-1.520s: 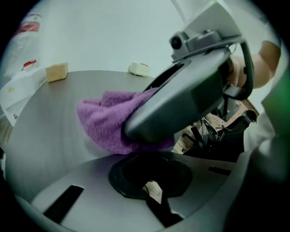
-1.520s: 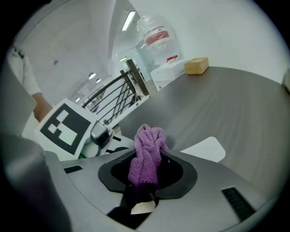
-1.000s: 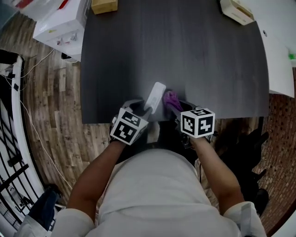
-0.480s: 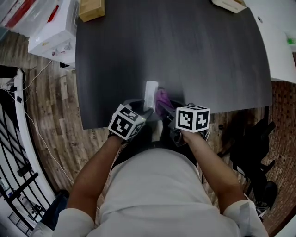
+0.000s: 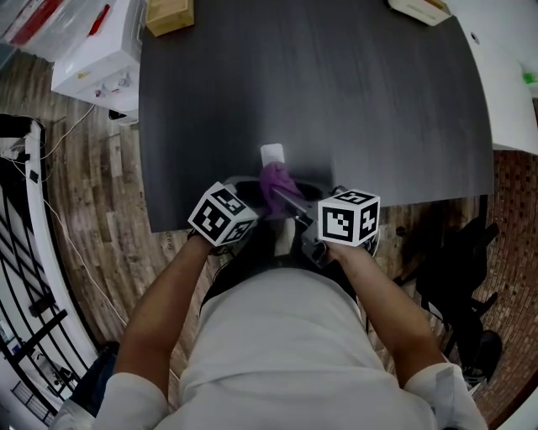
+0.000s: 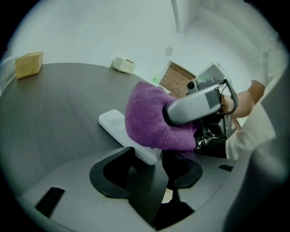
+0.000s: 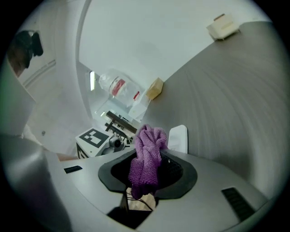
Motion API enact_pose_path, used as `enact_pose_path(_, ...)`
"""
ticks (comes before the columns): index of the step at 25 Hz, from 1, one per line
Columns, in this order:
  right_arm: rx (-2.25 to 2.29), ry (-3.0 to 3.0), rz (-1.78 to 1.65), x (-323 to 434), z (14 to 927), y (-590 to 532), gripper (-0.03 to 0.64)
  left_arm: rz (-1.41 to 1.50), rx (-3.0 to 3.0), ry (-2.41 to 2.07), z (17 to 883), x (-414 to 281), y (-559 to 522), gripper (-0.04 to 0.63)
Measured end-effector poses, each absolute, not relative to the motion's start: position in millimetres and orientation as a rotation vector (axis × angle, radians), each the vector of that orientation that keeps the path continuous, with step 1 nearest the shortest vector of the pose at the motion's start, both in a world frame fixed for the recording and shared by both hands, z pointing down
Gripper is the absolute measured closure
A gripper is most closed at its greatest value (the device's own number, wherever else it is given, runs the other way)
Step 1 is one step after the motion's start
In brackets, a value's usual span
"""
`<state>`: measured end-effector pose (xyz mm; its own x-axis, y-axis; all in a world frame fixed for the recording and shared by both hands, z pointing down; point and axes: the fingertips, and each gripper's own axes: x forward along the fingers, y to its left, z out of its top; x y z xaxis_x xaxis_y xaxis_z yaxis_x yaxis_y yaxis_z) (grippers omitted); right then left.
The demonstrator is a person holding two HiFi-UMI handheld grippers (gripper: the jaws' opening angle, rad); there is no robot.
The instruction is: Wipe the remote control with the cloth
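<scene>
A white remote control (image 5: pixel 272 154) lies on the dark table (image 5: pixel 361 117), close to its near edge. A purple cloth (image 5: pixel 274 179) rests on the remote's near half, with my right gripper (image 5: pixel 284 197) shut on it. In the right gripper view the cloth (image 7: pixel 146 161) hangs bunched between the jaws, and the remote (image 7: pixel 178 138) shows just behind it. My left gripper (image 6: pixel 147 164) is opening. The remote's (image 6: pixel 121 134) near end lies between its jaws, and neither pad presses on it. In the head view the left gripper (image 5: pixel 250 200) sits just left of the cloth.
A cardboard box (image 5: pixel 168 14) stands at the table's far left corner and a cream box (image 5: pixel 418 8) at the far right. A white carton (image 5: pixel 94 59) lies on the wooden floor to the left. A black chair base (image 5: pixel 458 277) stands at the right.
The remote has gone from tilted in the left gripper to lying straight on the table. The cloth has moved left onto it. The left gripper has opened and drawn back to the left.
</scene>
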<state>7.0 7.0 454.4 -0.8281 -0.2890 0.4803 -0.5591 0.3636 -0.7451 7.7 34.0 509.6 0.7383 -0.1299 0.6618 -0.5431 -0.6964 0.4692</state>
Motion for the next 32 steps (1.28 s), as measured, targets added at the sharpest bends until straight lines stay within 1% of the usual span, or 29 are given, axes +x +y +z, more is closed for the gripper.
enact_pose_path(3, 0.868, -2.347, 1.349, 17, 452, -5, 0.495, 0.821, 2.244, -0.497, 511, 2, 34, 0.400)
enact_pose_path(6, 1.011, -2.245, 1.259, 51, 461, -23, 0.495, 0.798, 2.223, -0.537, 507, -6, 30, 0.400)
enact_pose_path(9, 1.009, -2.118, 1.256, 72, 487, -26, 0.495, 0.779, 2.199, -0.540, 509, -8, 31, 0.400)
enact_pose_path(16, 0.930, -2.133, 1.353, 56, 495, -22, 0.494, 0.803, 2.227, -0.498, 507, 7, 27, 0.393)
enact_pose_path(22, 0.913, -2.162, 1.393, 63, 492, -28, 0.494, 0.758, 2.226, -0.546, 500, -3, 17, 0.393)
enact_pose_path(32, 0.914, -2.177, 1.435, 57, 500, -15, 0.494, 0.746, 2.215, -0.529, 508, 10, 19, 0.391)
